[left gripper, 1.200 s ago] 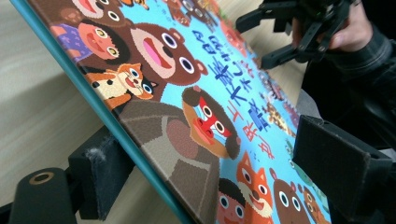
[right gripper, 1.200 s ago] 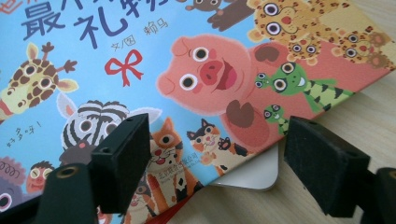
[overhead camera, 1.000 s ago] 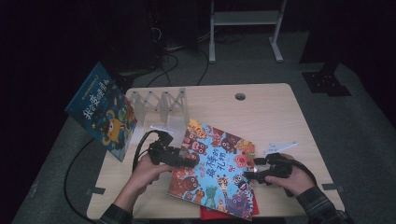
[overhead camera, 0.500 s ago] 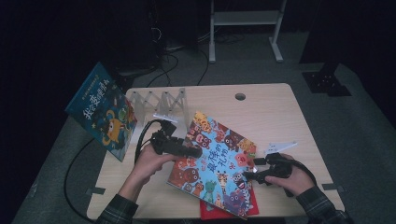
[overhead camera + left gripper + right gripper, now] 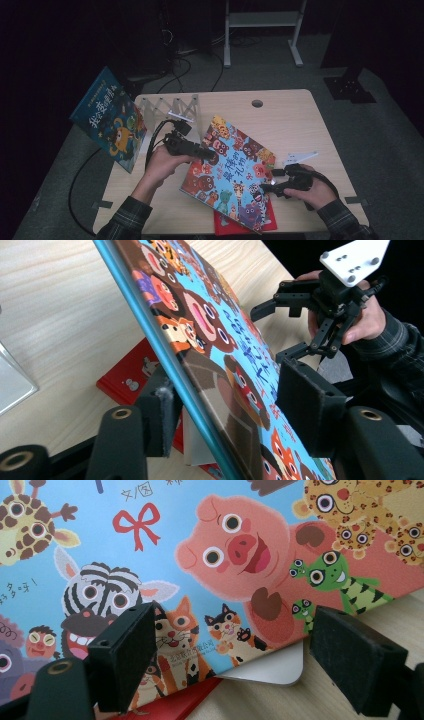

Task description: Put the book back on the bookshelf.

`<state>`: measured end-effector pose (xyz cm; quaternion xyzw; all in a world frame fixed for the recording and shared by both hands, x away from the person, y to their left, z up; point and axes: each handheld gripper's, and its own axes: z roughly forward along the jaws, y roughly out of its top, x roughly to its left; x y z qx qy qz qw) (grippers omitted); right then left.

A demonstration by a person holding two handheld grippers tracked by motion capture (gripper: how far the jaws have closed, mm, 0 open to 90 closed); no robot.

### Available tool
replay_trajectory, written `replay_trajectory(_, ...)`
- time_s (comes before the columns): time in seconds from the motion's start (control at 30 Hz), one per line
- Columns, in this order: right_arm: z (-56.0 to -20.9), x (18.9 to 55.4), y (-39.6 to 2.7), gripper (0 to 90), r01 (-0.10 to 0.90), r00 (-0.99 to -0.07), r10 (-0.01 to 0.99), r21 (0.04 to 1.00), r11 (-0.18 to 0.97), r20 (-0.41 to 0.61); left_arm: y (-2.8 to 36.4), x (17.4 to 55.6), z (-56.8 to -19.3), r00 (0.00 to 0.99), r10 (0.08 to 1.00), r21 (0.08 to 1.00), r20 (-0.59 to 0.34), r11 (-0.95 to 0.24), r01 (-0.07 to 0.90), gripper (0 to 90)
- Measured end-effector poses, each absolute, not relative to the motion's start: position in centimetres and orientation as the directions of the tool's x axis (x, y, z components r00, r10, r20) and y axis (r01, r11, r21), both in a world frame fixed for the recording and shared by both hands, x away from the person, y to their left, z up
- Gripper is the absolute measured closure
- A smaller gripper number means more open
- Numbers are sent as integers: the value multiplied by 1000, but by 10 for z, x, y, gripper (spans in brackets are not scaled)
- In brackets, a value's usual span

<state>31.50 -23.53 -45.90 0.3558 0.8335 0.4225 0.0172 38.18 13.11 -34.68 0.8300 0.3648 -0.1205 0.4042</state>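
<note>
One red book (image 5: 131,385) — under animal book (image 5: 210,340)

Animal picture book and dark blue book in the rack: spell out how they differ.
The animal picture book has a light blue cover crowded with cartoon animals; the dark blue book shows one orange creature. The animal picture book lies tilted over a red book with the left gripper at its raised edge; the dark blue book stands in the rack, untouched. Both carry Chinese titles.
</note>
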Motion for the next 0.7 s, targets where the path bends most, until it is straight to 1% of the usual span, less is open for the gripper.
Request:
replay_trajectory(0.07,-459,315,-235,175,577,-747,607,717,391,271,130,383,-347,704,509,580,-495,-409,705,450)
replay_trajectory(0.1,-459,315,-235,175,577,-748,607,716,392,271,130,383,-347,699,514,575,-497,-408,709,488)
replay_trajectory(0.13,-459,315,-235,175,577,-748,607,716,392,271,130,385,-346,701,512,574,-496,-412,708,488)
replay_trajectory(0.27,-459,315,-236,174,579,-748,604,716,390,276,130,388,-343,693,507,564,-513,-410,717,582)
replay_trajectory(0.4,-459,315,-236,174,582,-745,605,715,387,279,129,390,-342,682,513,547,-521,-413,728,599)
replay_trajectory(0.5,-459,315,-236,175,578,-748,604,717,390,274,131,393,-343,656,510,530,-556,-391,752,623)
replay_trajectory(0.63,-459,314,-236,177,575,-751,603,716,396,269,132,395,-343,647,508,522,-569,-385,761,631)
replay_trajectory(0.7,-458,314,-237,218,566,-756,603,719,403,257,134,396,-342,641,478,522,-601,-372,767,666)
